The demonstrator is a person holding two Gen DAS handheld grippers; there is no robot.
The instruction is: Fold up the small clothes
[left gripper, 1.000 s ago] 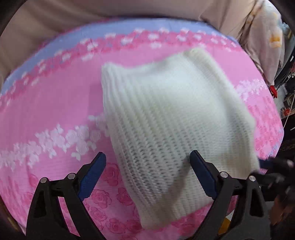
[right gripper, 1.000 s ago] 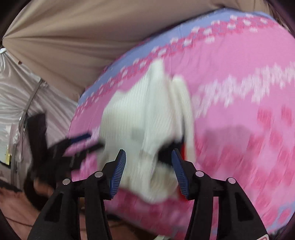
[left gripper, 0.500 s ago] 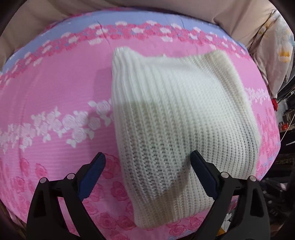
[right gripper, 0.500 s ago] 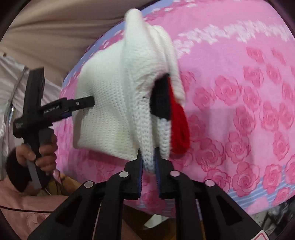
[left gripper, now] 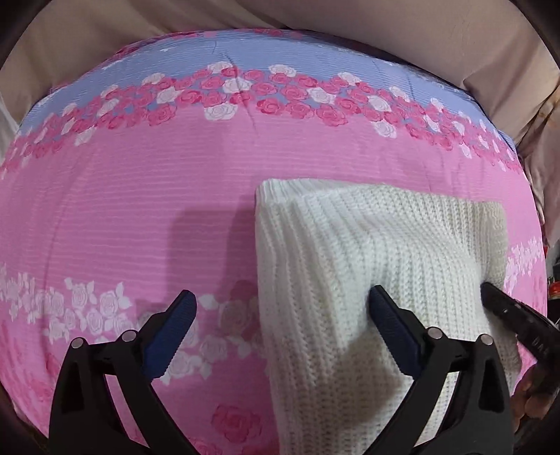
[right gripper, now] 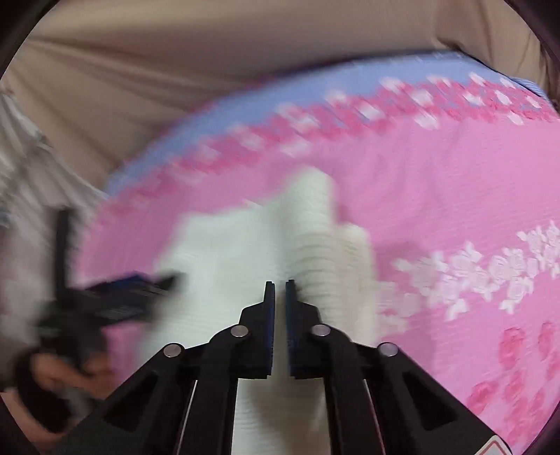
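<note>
A folded cream knit sweater [left gripper: 367,266] lies on a pink rose-print bedspread [left gripper: 140,217], right of centre in the left wrist view. My left gripper [left gripper: 283,315] is open and empty, its right finger over the sweater's near part. The right wrist view is blurred by motion. There my right gripper [right gripper: 279,285] is shut on the near edge of the sweater [right gripper: 245,252]. The right gripper's black body [left gripper: 518,315] shows at the sweater's right edge in the left wrist view.
The bedspread has a blue band with roses [left gripper: 280,59] along its far edge. Beige fabric [left gripper: 315,17] rises behind the bed. The left gripper and the hand holding it [right gripper: 70,315] show blurred at the left of the right wrist view.
The right gripper has closed on the sweater's edge and dragged it toward the near right. The sweater now sits lower and further right in the left wrist view.
</note>
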